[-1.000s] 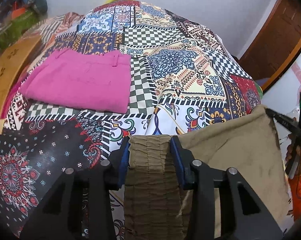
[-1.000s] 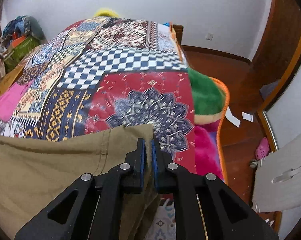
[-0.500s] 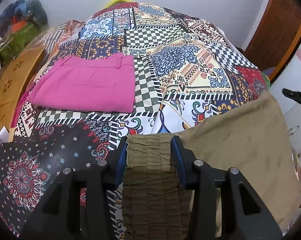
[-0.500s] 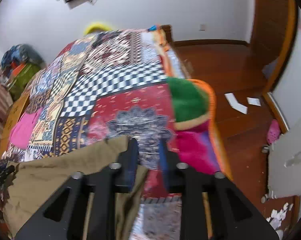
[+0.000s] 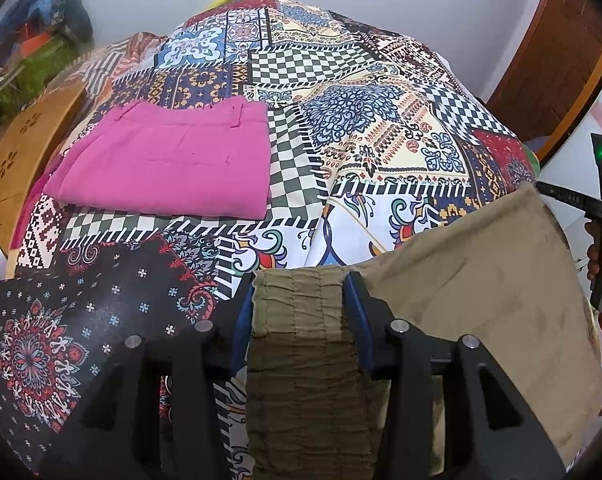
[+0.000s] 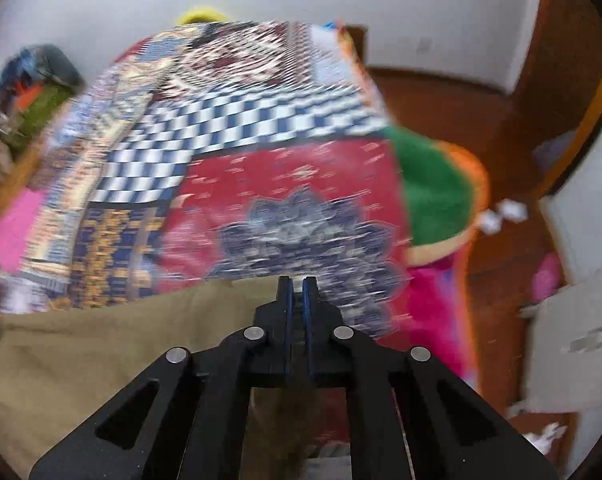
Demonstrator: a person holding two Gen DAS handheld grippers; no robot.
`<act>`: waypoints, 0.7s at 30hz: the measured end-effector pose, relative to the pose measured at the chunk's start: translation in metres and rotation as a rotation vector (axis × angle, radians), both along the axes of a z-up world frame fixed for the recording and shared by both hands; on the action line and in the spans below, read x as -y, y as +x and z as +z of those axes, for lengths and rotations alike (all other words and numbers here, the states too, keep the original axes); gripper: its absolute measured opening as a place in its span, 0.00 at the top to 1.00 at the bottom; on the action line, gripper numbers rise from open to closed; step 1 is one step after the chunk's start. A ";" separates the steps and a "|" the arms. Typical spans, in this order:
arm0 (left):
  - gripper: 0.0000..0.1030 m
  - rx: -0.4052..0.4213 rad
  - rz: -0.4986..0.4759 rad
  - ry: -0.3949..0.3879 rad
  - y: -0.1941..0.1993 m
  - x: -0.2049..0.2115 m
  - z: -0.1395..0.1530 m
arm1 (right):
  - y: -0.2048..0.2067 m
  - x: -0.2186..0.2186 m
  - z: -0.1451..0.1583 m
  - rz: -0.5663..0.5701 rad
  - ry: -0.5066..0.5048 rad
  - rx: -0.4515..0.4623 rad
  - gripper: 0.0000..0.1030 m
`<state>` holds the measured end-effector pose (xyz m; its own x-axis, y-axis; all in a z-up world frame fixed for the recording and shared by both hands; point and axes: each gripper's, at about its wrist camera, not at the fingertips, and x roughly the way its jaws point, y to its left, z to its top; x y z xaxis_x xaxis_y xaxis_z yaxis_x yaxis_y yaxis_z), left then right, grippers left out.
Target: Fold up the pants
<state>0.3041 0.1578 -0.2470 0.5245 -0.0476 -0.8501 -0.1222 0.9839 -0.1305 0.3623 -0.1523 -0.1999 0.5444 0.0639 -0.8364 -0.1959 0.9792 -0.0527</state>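
Both grippers work the olive pants (image 5: 473,280) near the bedspread (image 5: 341,128): left gripper (image 5: 299,312) clamps the waistband for folding, right gripper (image 6: 297,292) is closed, apparently empty.

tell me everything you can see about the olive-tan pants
The olive-tan pants look like soft, matte woven cloth, with a darker gathered, ribbed elastic waistband. They lie spread over the near edge of the patchwork bedspread, partly hanging off it. The left gripper is clamped on the bunched waistband. In the blurred right wrist view, the right gripper is shut at the far edge of the cloth; whether it pinches fabric cannot be told.
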 end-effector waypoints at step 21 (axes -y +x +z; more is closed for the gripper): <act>0.44 -0.015 0.009 0.056 0.003 0.000 0.004 | -0.061 0.013 -0.018 0.074 -0.001 -0.126 0.66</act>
